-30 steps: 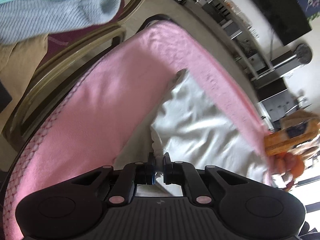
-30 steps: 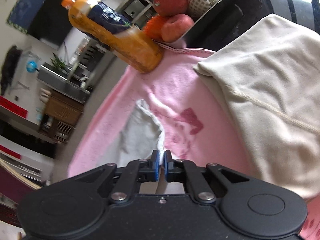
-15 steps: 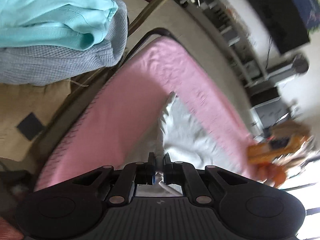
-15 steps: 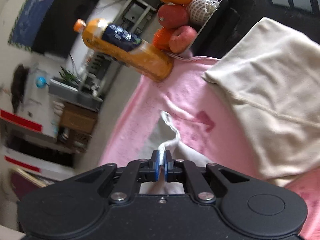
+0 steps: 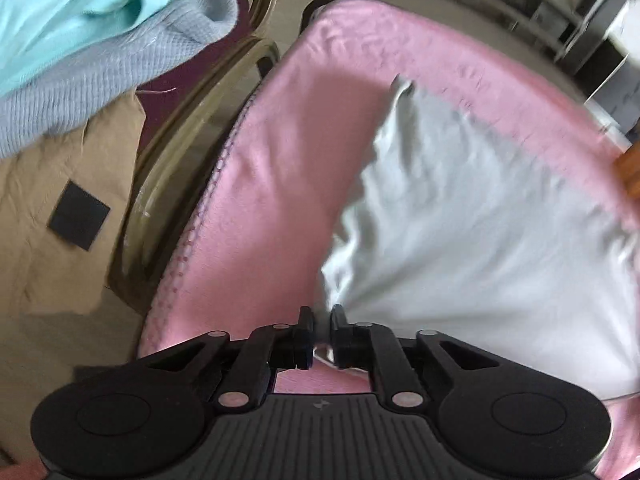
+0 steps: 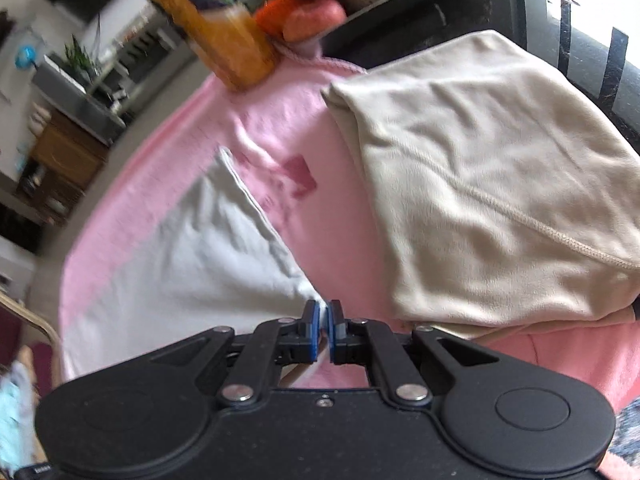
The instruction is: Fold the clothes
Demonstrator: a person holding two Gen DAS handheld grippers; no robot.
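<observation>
On top of the pink blanket point(image 5: 280, 184) that covers the table, a white garment point(image 5: 480, 232) is lying spread out and a bit rumpled, kind of a triangle shape with its far corner pointing away from both cameras.

Left claw point(image 5: 321, 316) sits at the near corner of the white cloth. Its jaws have just been opening, and now there's a narrow gap between them with a bit of the white edge in the gap. From what I can see the pads aren't pressing on it.

Right claw point(image 6: 324, 312) is a different story: jaws pinched nearly together on a thin fold of the same garment point(image 6: 192, 248), at its near right corner.

Just to the right of it on the blanket is a folded beige garment point(image 6: 480, 184), neat and flat. At the far end of the table there's an orange drink bottle point(image 6: 216, 32) and a dark tray of fruit point(image 6: 320, 4), both blurry.

Off the left side, a chair point(image 5: 188, 152) holds a pile: a mint top point(image 5: 68, 28) on a grey knit point(image 5: 112, 76), with a tan piece point(image 5: 48, 208) with a black patch below.
</observation>
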